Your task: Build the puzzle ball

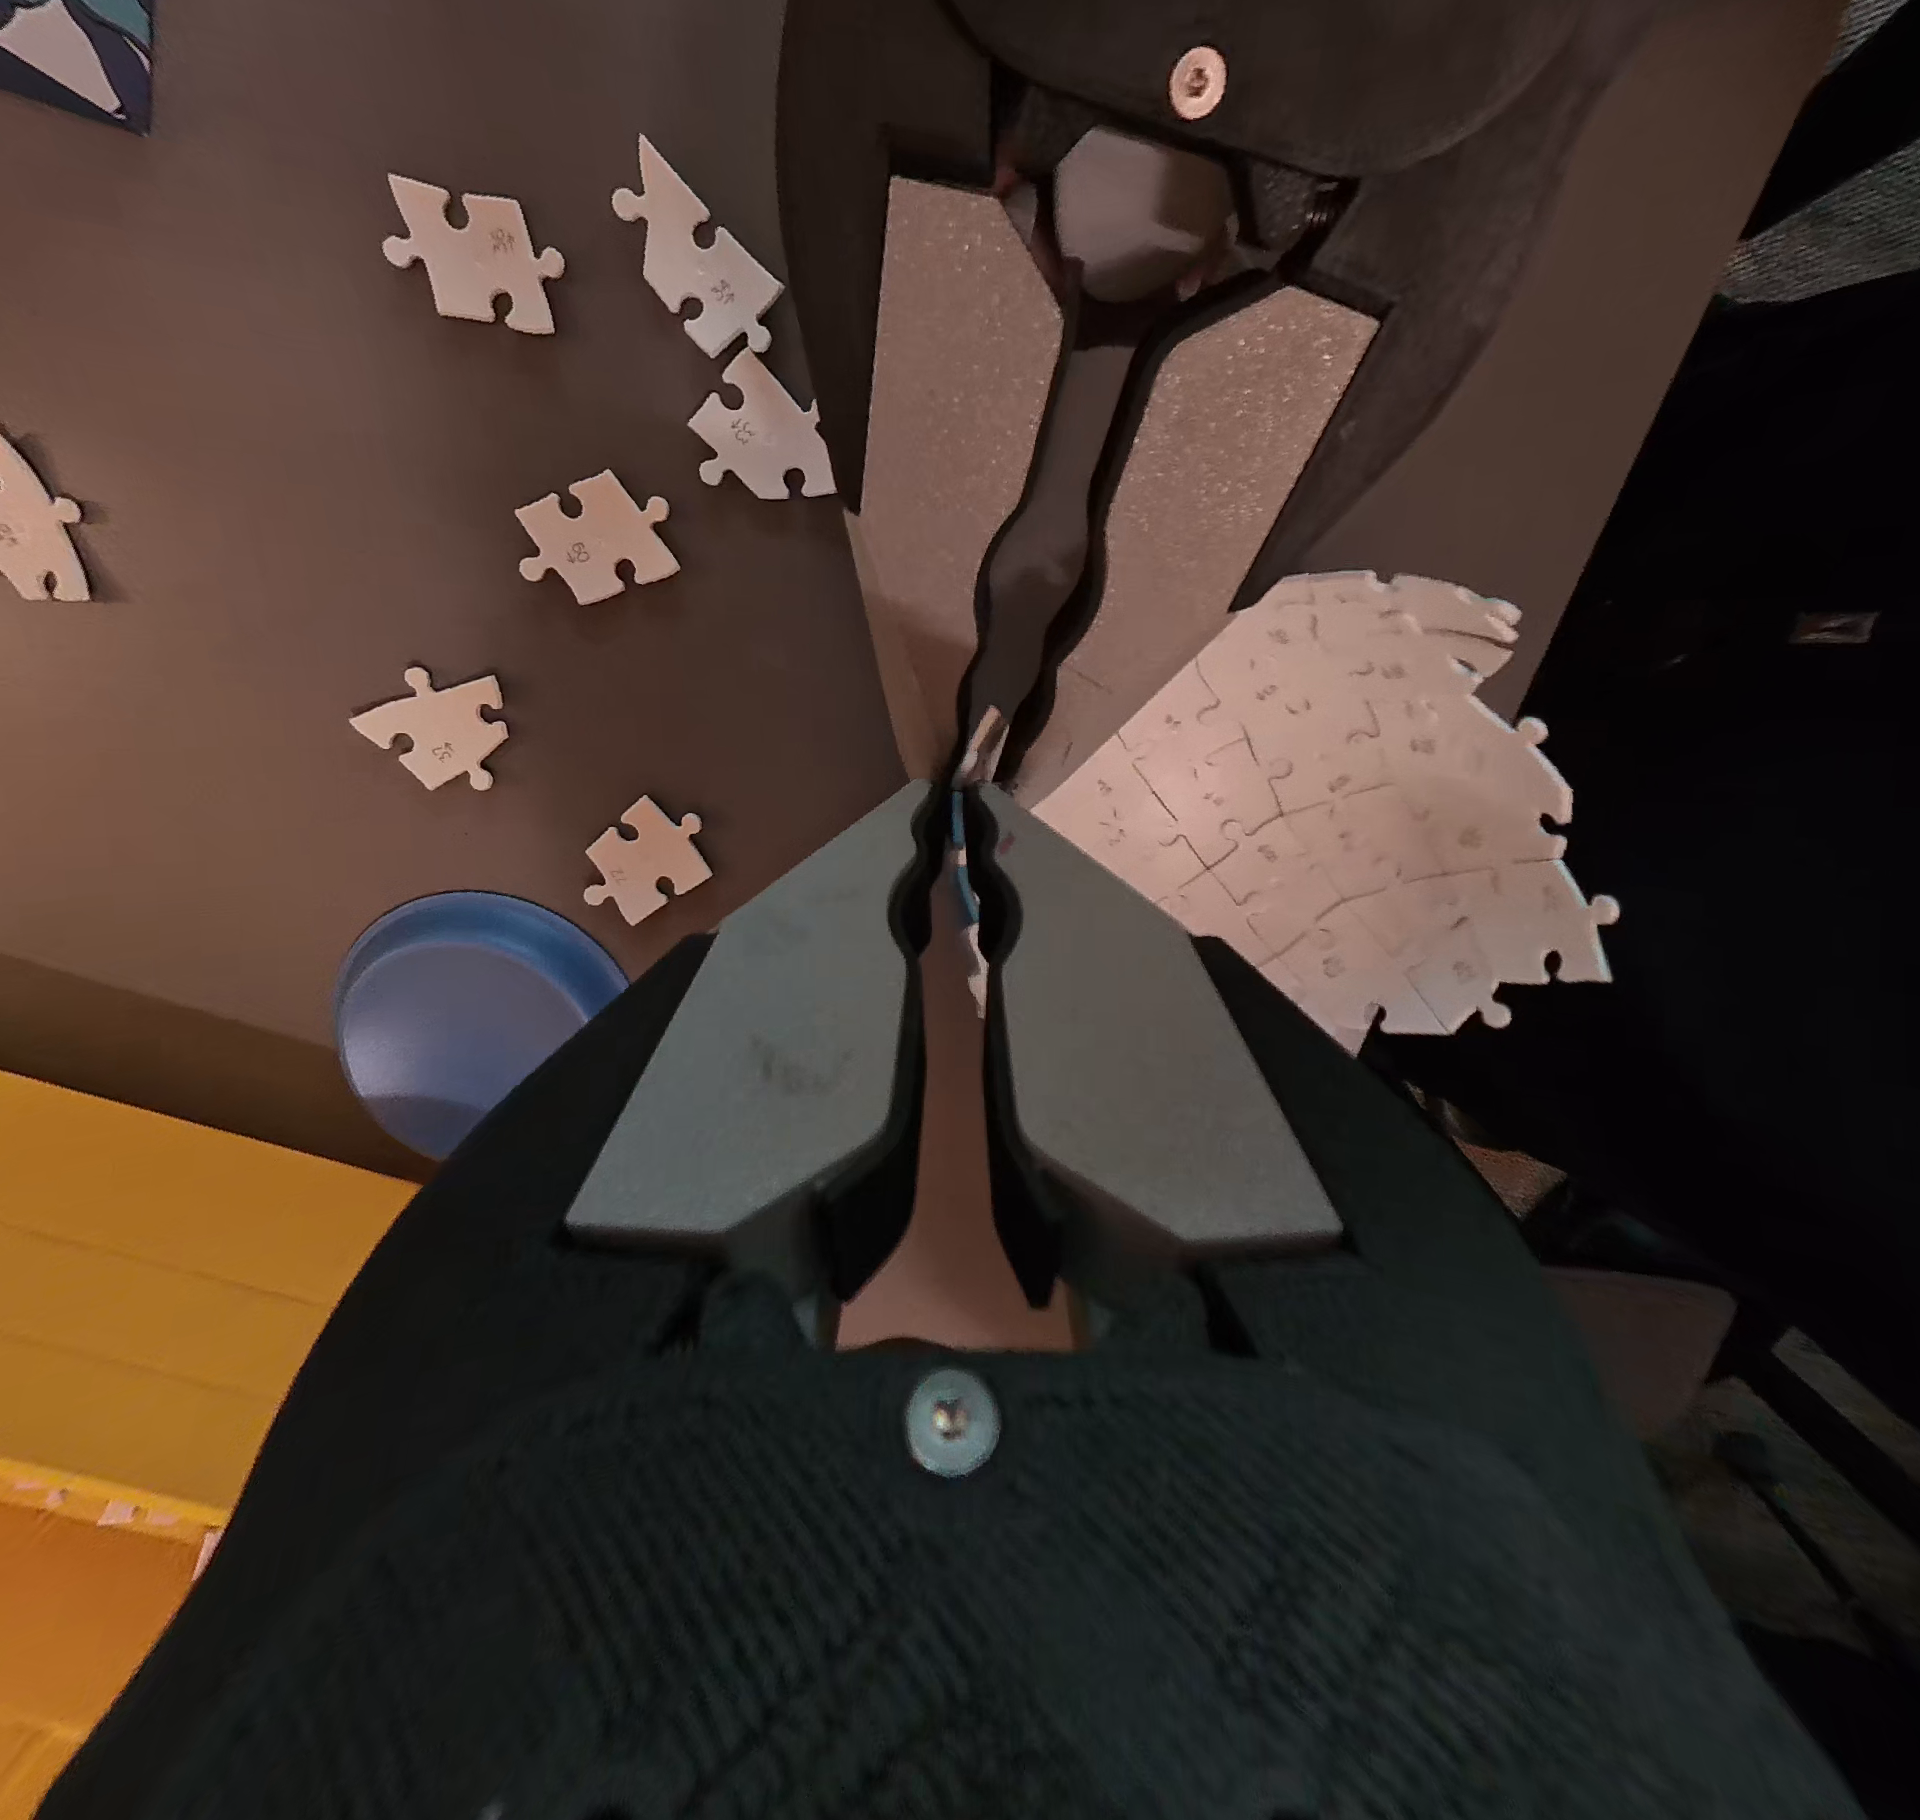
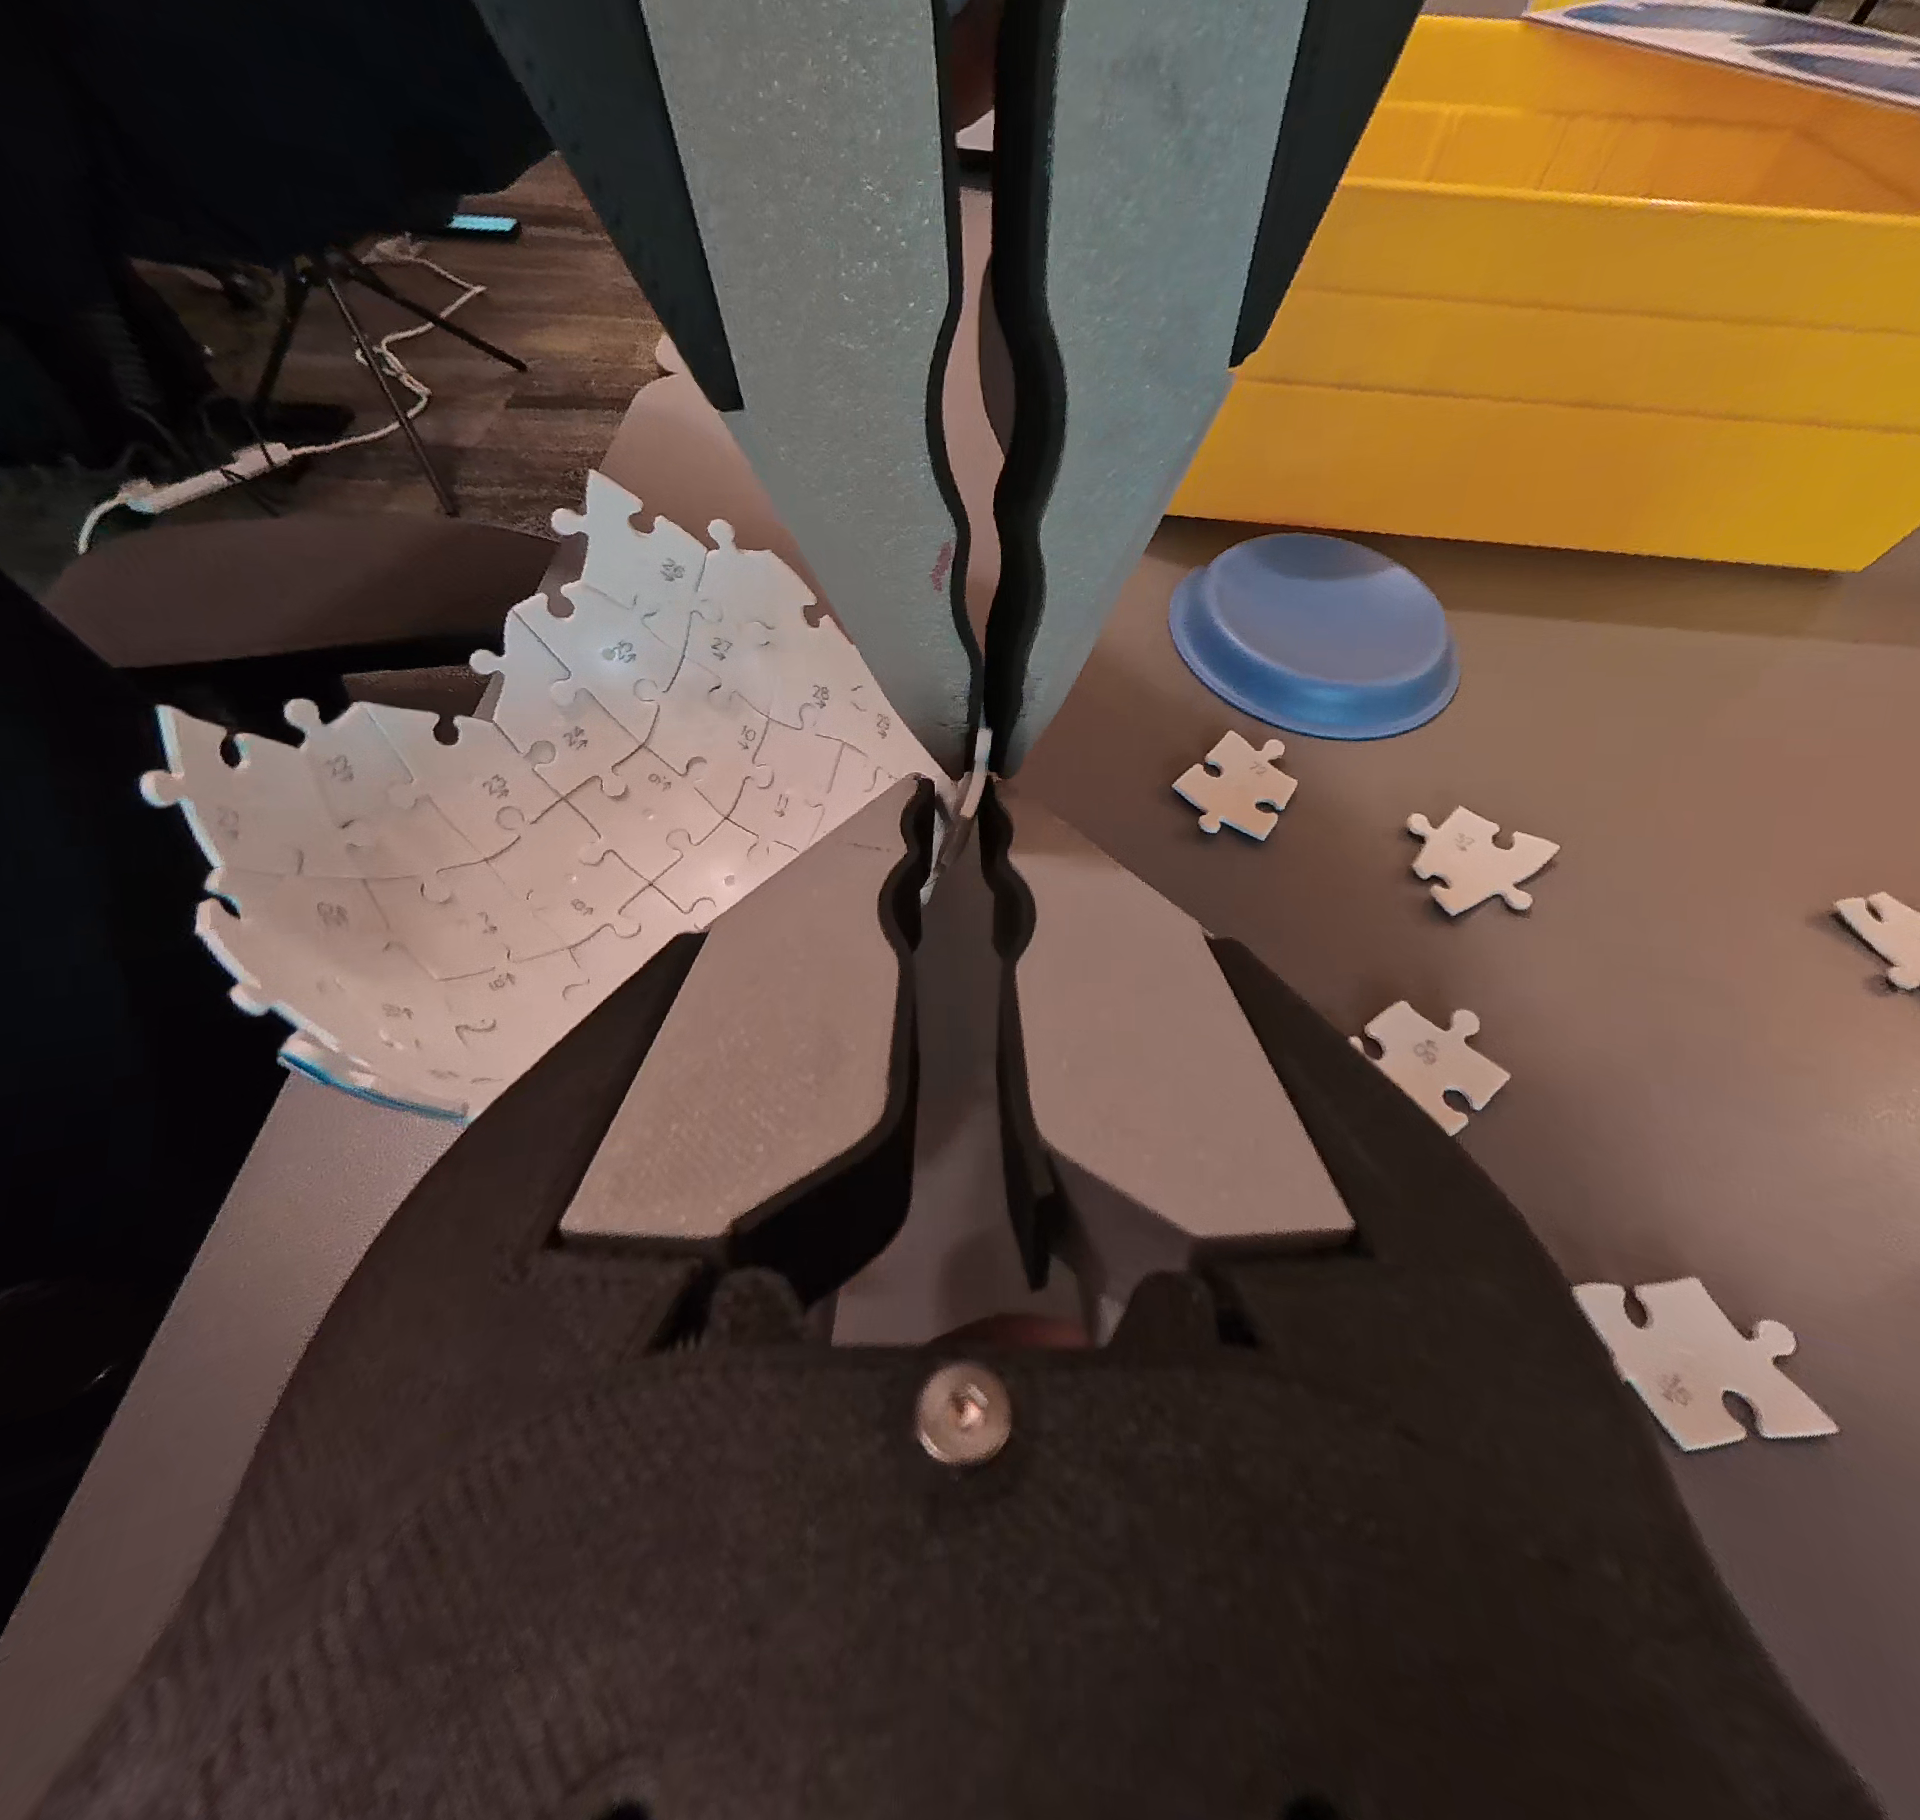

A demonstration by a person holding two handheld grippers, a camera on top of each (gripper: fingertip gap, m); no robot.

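Puzzle ball (image 2: 540, 835) edge pinched btwn both grippers' fingers; yellow bin (image 2: 1621, 316) clearer in right view.

Both rigs look like the same build. The left hand-held gripper (image 1: 961, 814) has a black body with a ribbed, layered 3D-print texture and one silver screw (image 1: 951, 1422) dead centre just behind the fingers. The fingers (image 1: 790, 1053) are flat grey wedge-shaped plates with a slightly speckled surface, tapering to a point, and each one has a black wavy rubbery strip along its inner edge. The right hand-held gripper (image 2: 956, 814) is a twin: same ribbed black shell, same silver screw (image 2: 961, 1419) in the middle, same grey wedge fingers (image 2: 727, 1095) with scalloped black liners. There's a tiny red marking on one finger edge, too small to make out.
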